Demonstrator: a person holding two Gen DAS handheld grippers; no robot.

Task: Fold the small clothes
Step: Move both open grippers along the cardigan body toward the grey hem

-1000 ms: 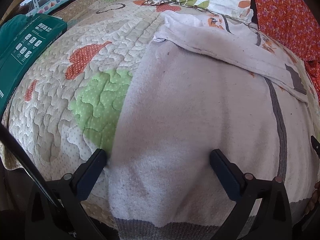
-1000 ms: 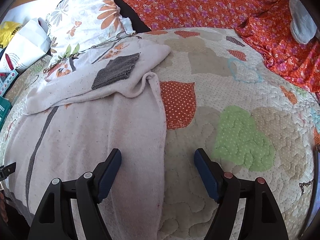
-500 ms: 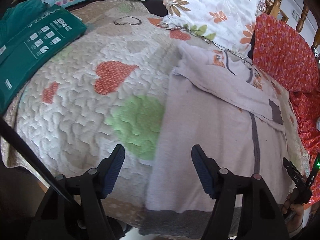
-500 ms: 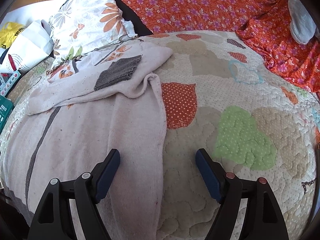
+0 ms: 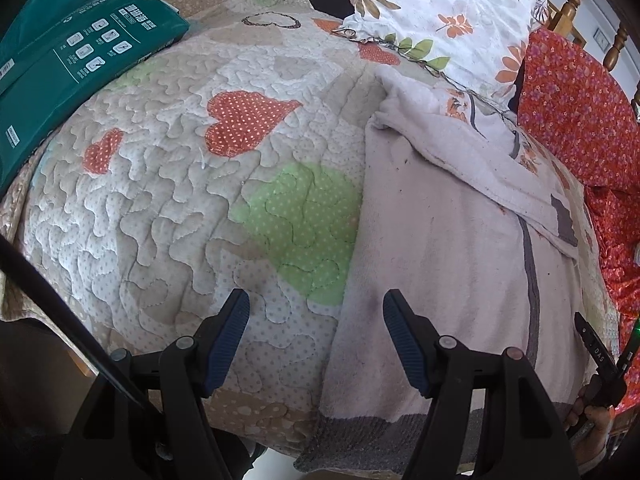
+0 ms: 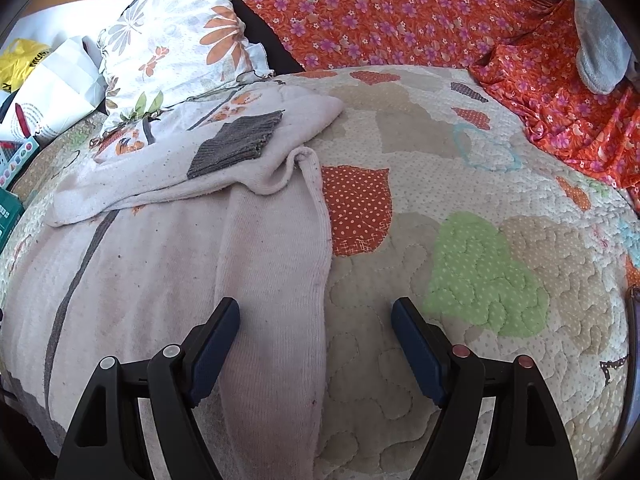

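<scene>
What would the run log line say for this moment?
stage: pre-grasp | left gripper: open, over sweater left edge | right gripper: open, over right edge | sleeves: folded across top | surface: quilt

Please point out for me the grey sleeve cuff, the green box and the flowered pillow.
grey sleeve cuff (image 6: 236, 142): right wrist view, middle of ribbing.
green box (image 5: 76, 64): left wrist view, printed top face.
flowered pillow (image 6: 172, 48): right wrist view, centre of cover.
</scene>
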